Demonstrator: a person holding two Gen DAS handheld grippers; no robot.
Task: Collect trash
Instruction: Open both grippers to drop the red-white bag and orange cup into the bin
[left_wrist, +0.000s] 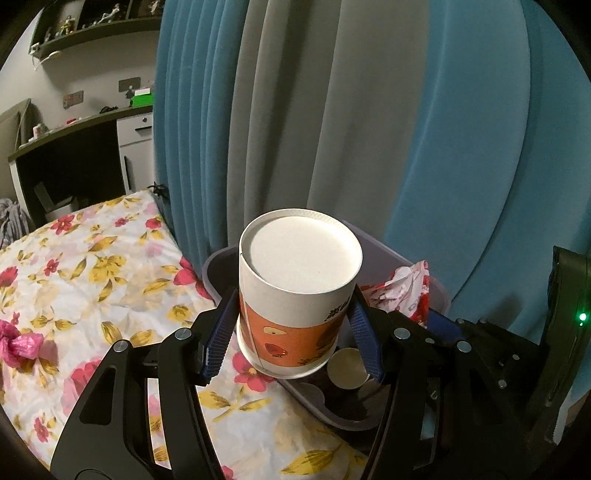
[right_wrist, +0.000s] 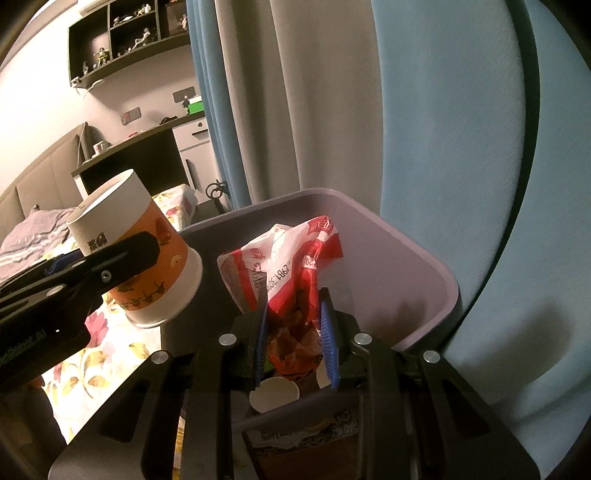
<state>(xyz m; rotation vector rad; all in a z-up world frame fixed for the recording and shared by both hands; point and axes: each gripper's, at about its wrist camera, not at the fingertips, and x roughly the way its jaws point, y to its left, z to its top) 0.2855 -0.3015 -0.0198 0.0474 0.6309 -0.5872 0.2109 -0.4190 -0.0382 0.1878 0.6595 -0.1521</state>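
An upside-down paper cup (left_wrist: 299, 280) with an orange printed band sits between the blue pads of my left gripper (left_wrist: 293, 299), which is shut on it. The cup (right_wrist: 147, 258) hangs at the left rim of a grey bin (left_wrist: 218, 258), partly over the bed. In the right wrist view my right gripper (right_wrist: 294, 302) is shut on a crumpled red and white plastic wrapper (right_wrist: 291, 258), held over the inside of the bin (right_wrist: 424, 251). The wrapper (left_wrist: 402, 291) also shows above the bin's far side in the left wrist view.
A small paper cup (right_wrist: 273, 395) and other scraps lie in the bin. A floral bedsheet (left_wrist: 110, 258) spreads to the left, with a pink plastic bag (left_wrist: 18, 343) on it. Blue and grey curtains (left_wrist: 332, 110) hang close behind the bin.
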